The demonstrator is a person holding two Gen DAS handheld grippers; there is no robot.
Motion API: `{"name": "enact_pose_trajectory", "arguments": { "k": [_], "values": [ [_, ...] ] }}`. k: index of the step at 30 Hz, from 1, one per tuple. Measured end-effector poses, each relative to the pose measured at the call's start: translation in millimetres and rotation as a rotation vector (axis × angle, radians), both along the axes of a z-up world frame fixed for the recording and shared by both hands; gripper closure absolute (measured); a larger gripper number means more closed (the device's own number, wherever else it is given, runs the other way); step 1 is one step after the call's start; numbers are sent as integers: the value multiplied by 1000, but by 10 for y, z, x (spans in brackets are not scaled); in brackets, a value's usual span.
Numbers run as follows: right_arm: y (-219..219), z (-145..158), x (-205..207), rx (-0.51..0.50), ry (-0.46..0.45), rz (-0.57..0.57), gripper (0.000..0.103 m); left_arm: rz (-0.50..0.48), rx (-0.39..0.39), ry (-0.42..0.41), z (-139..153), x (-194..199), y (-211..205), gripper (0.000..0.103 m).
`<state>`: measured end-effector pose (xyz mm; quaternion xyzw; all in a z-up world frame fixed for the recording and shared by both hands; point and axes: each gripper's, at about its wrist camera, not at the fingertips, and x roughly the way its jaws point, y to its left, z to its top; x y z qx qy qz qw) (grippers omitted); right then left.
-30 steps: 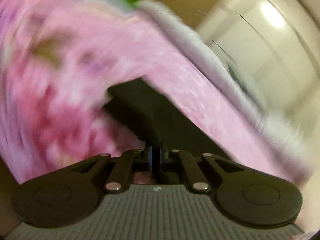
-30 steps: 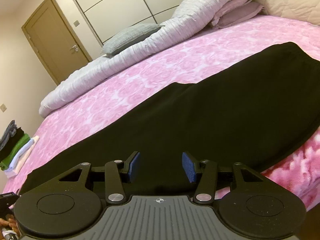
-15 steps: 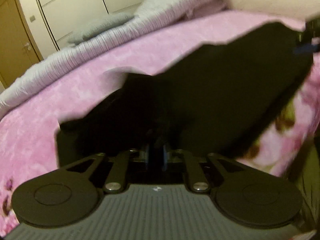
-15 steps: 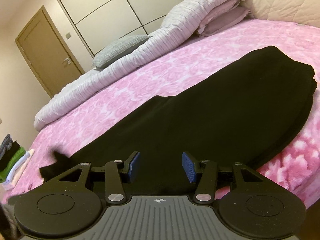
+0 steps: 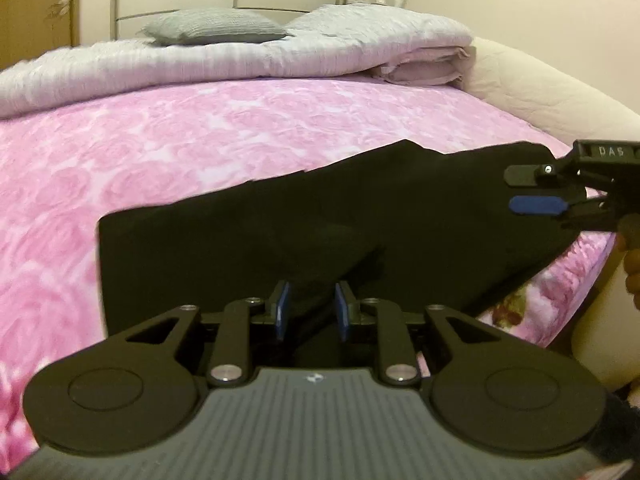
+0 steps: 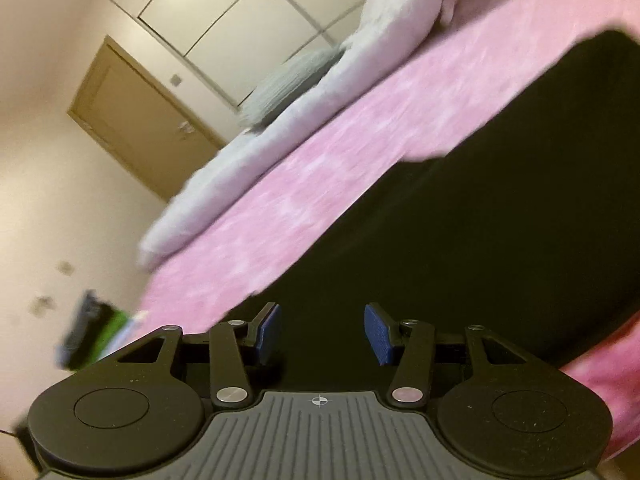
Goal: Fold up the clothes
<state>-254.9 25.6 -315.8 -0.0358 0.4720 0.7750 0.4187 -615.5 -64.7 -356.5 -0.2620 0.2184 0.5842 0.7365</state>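
One black garment (image 5: 320, 216) lies spread flat across the near side of the pink floral bedspread (image 5: 168, 140), its left end folded to a straight edge and its long body running off to the right. Straight ahead of the left gripper (image 5: 310, 308) the cloth shows a raised crease that runs in between the two blue pads (image 5: 282, 308); the jaws stand parted with a clear gap, and the dark fabric sits within that gap. Whether the pads actually touch the cloth cannot be told.

Well to the right of those jaws, over the far right end of the garment, the right gripper (image 5: 532, 190) reaches in from the frame edge, seen from the side with one blue pad showing. Part of a hand (image 5: 630, 256) holding it is visible just below it. In the right wrist view the same gripper's (image 6: 324, 332) jaws are spread wide apart and hold nothing; black fabric fills the space ahead of and to the right of them, with the pink spread sweeping past on the left. That view is tilted and blurred.

Beyond the garment, past both sets of jaws, a rumpled white duvet (image 5: 224, 60) runs along the far side of the bed with a grey pillow (image 5: 216, 32) on top of it. Folded pale bedding (image 5: 424, 68) is stacked at its right end, beside the cream padded headboard (image 5: 540, 96). Behind stand white wardrobe doors (image 6: 248, 12) and a brown door (image 6: 136, 120). Far left of the right jaws, a small stack of folded clothes (image 6: 92, 336), green among them, is smeared by blur.
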Motion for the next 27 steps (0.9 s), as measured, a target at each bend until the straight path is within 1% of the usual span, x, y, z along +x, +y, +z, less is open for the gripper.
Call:
{"name": "enact_pose_trajectory", "arguments": {
  "k": [4,6,8,10,13,15,17,20,21,22,23,25,27],
  "values": [
    [113,-124,-171,-118,77,65,53,132,-31,-48,-21,-358,-152,85],
    [181,-168,-283,-173,127,104,53,170,-37,-74,16,-541,-165,85],
    [304,-224,-416,-239,178,139,53,194,-47,-83,73,-677,-77,85],
    [446,-317,-549,-339,192,134,53,189,-56,-90,59,-710,-43,84],
    [636,-404,-687,-410,201,137,53,178,-70,-101,30,-749,3,84],
    [687,-417,-774,-396,171,137,53,172,-79,-109,11,-775,33,84],
    [722,-450,-832,-388,190,155,53,165,-88,-116,-8,-801,63,84],
    [757,-487,-997,-359,136,162,53,155,-102,-127,-36,-840,109,84],
    [771,-501,-1044,-344,125,163,57,151,-107,-131,-45,-853,124,84],
    [785,-494,-1078,-312,116,160,68,148,-111,-135,-55,-866,139,84],
    [784,-486,-1110,-282,91,164,91,147,-106,-129,-23,-874,151,84],
    [724,-471,-1112,-226,75,158,95,146,-95,-115,52,-887,174,84],
    [659,-336,-1028,-126,57,151,96,129,-78,-114,141,-863,212,84]
  ]
}}
